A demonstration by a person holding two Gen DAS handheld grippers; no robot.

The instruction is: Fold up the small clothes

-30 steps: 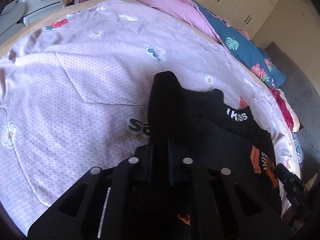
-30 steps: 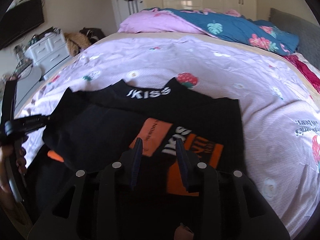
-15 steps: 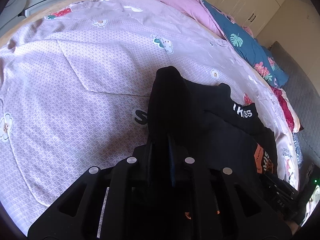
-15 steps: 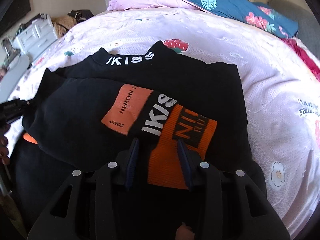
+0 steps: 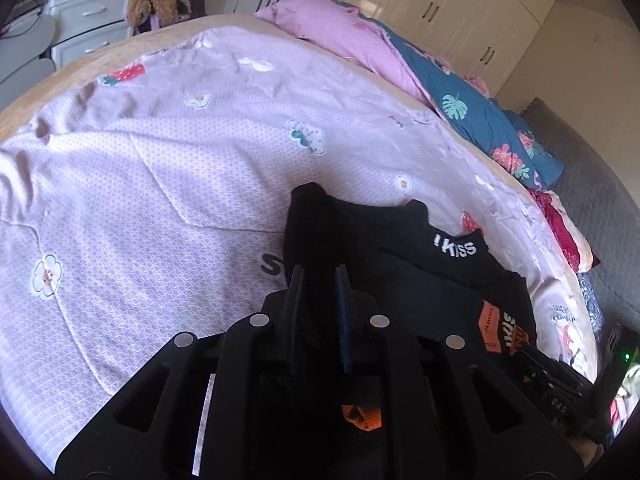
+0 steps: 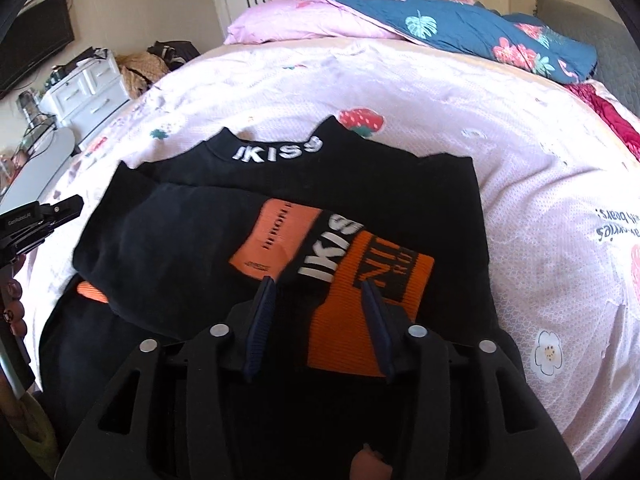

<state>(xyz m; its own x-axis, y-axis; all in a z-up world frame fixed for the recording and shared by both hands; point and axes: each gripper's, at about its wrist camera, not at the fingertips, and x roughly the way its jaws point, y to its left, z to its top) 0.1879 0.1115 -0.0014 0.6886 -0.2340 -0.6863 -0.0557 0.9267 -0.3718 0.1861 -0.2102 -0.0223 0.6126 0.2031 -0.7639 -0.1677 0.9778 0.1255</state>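
My left gripper [image 5: 319,276] jaws pinch black sweater [image 6: 400,184] fabric on the bed [image 5: 160,160]. Right gripper [image 6: 318,292] jaws opening, straddling its orange cuff [image 6: 360,320], pads clear.

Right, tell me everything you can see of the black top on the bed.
The black top is a soft knit garment lying on the pink bedspread, collar away from the camera. White IKISS lettering runs across the collar. One sleeve is folded across the body, ending in an orange ribbed cuff with black bands and white letters. The left gripper is shut on a bunched fold at the garment's edge. The right gripper hovers over the cuff, jaws opening, pads not pressing it.
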